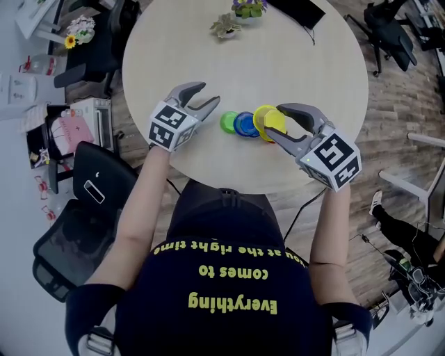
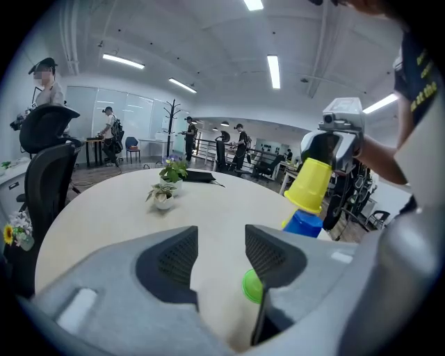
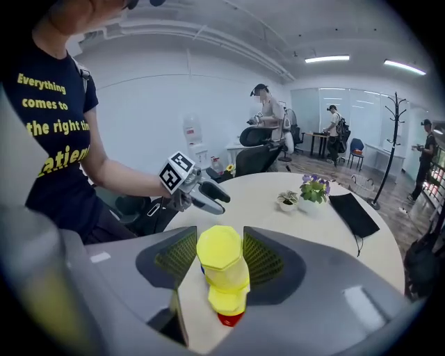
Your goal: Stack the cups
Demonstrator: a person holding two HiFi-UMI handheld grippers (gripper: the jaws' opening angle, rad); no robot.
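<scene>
On the round table [image 1: 306, 62] a green cup [image 1: 229, 122] [image 2: 252, 285] and a blue cup [image 1: 245, 124] [image 2: 302, 224] stand upside down side by side. My right gripper [image 1: 274, 120] [image 3: 221, 254] is shut on an upturned yellow cup [image 1: 274, 118] [image 3: 220, 250] [image 2: 309, 184], held tilted just above a second yellow cup [image 3: 228, 300] that sits on a red cup [image 3: 230, 319]. My left gripper [image 1: 208, 95] [image 2: 221, 243] hovers open and empty to the left of the green cup, and it shows across the table as the left gripper [image 3: 208, 195] in the right gripper view.
Two small potted plants [image 1: 226, 26] [image 1: 249, 8] and a black flat item [image 1: 300, 10] lie at the table's far side. Black office chairs [image 1: 76, 229] stand by the near left edge. People stand and work in the room beyond.
</scene>
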